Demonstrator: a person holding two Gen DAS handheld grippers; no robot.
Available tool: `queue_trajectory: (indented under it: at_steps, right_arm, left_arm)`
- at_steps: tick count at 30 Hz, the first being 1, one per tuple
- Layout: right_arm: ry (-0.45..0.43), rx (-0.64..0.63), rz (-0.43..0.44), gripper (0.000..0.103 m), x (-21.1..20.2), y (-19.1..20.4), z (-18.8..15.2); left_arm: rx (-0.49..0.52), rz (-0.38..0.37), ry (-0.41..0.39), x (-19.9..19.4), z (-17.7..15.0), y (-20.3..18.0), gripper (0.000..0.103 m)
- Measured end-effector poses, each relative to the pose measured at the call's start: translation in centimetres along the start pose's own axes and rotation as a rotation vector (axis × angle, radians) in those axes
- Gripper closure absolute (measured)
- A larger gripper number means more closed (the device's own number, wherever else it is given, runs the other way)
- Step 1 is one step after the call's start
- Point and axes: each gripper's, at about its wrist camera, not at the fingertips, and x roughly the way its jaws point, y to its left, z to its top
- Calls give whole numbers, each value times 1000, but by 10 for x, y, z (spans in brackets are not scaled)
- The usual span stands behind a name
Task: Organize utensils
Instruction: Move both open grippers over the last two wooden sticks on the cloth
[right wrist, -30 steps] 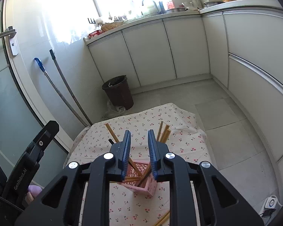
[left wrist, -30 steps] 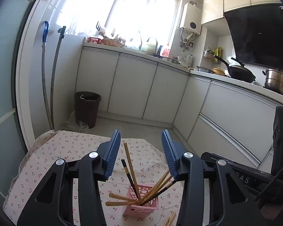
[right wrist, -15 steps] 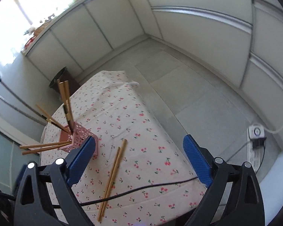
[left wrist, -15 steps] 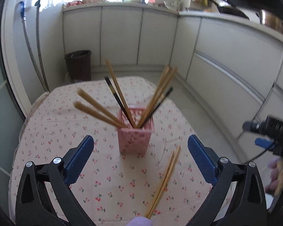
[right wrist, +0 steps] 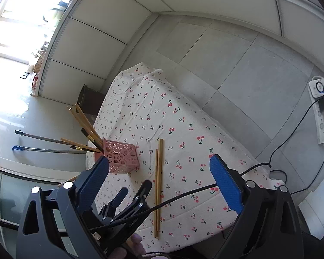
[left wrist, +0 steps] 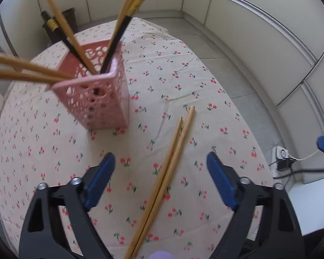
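Two wooden chopsticks (left wrist: 166, 172) are still lying side by side on the cherry-print tablecloth (left wrist: 205, 82), at about five o'clock from the pink holder (left wrist: 101, 99), where several chopsticks are already being kept upright. The loose pair is being straddled by the left gripper (left wrist: 159, 170), its jaws closing but nothing yet pinched. The right gripper (right wrist: 159, 168) is being held wide open, empty.
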Motion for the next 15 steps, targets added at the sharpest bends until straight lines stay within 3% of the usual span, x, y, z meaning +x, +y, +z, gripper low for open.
queue_trajectory:
  at_steps: [5, 9, 13, 15]
  right_arm:
    - [27, 33, 43, 11, -1, -7, 2]
    - [49, 33, 71, 11, -1, -7, 5]
    - [63, 36, 92, 11, -1, -8, 7]
    - [67, 49, 99, 11, -1, -11, 9]
  left_arm:
    - [60, 113, -14, 20, 5, -21, 52]
    - [72, 146, 35, 38, 9, -24, 54]
    - [78, 120, 79, 52, 13, -22, 54]
    - [72, 75, 105, 54, 18, -21, 62]
